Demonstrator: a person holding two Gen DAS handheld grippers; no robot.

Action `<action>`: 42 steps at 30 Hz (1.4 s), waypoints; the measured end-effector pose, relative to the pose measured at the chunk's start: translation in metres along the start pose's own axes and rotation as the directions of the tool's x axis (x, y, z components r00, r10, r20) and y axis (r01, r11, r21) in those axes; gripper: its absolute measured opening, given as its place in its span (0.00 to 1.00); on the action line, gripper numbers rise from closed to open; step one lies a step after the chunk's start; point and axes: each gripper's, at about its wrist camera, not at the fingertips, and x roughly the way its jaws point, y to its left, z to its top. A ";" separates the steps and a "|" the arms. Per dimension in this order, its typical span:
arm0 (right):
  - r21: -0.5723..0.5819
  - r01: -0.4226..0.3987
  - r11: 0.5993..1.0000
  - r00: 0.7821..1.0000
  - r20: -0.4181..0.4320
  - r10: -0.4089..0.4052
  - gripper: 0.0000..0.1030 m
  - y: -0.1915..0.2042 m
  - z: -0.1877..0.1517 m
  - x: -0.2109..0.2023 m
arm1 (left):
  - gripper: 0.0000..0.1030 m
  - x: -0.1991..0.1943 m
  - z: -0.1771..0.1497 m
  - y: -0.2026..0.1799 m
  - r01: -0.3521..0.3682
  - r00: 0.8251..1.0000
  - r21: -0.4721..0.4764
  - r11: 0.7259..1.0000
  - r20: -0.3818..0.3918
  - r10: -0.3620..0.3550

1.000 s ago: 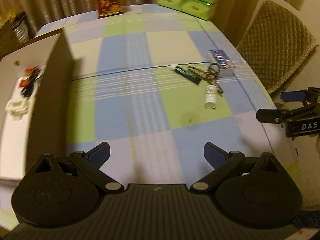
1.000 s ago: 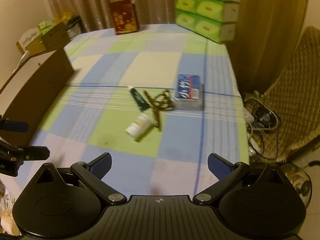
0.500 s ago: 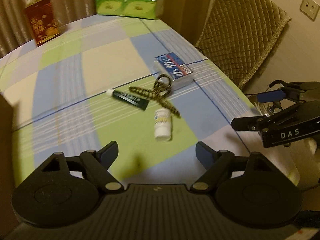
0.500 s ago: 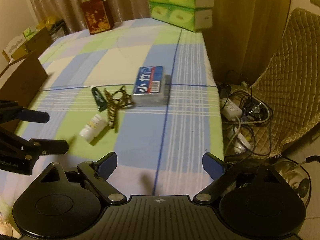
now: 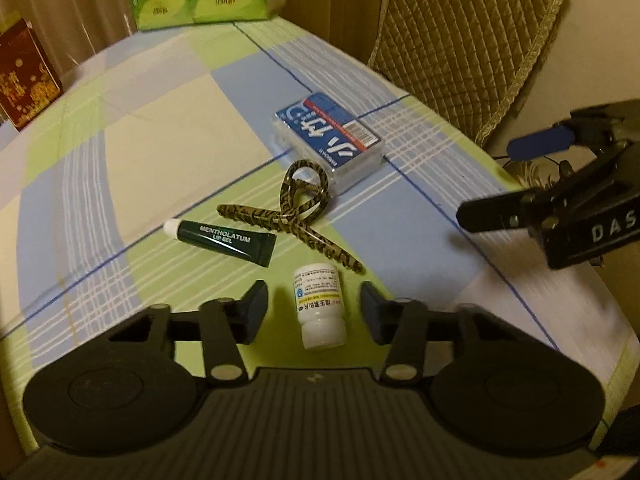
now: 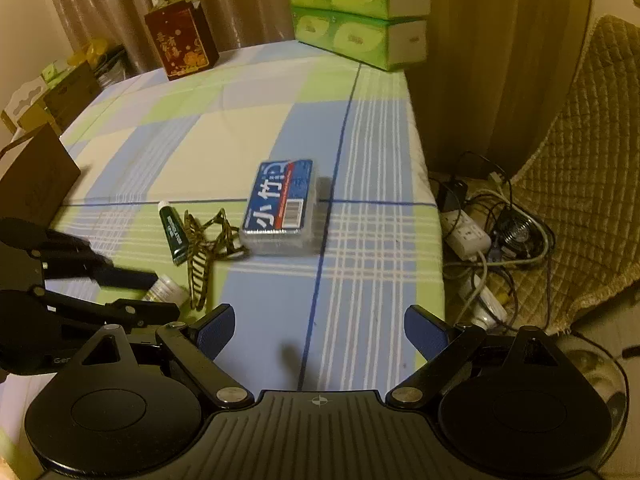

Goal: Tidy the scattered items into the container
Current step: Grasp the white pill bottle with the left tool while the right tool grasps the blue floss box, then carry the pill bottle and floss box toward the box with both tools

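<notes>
Our left gripper (image 5: 314,306) is closing w/ the white pill bottle (image 5: 319,305) lying between its pads, gaps both sides, not yet pinched. Just beyond lie a leopard-print hair clip (image 5: 298,210), a green tube (image 5: 226,237) reading "MENTHOLATUM LIP GEL" & a clear box w/ blue label (image 6: 282,208). Our right gripper (image 6: 320,330) hangs spread wide, holding nothing, over the checked tablecloth (image 6: 240,128). Green tissue boxes (image 6: 360,12) & a red box (image 6: 180,42) stand at the far edge; cardboard container (image 6: 36,176) at left.
</notes>
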 end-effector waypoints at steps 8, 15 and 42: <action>-0.056 -0.014 0.998 1.000 0.010 0.015 0.84 0.011 0.019 0.029 | 0.22 0.001 -0.003 0.026 -0.049 0.999 -0.086 0.995 -0.004 0.049; -0.006 -0.030 1.000 0.997 0.067 0.031 0.71 0.012 0.047 0.049 | 0.21 -0.004 -0.011 0.059 -0.108 0.994 -0.184 0.977 -0.021 0.106; -0.111 0.030 0.993 0.997 -0.072 -0.038 0.53 0.006 0.042 0.070 | 0.22 0.000 -0.021 0.097 -0.179 0.984 -0.264 0.948 -0.050 0.171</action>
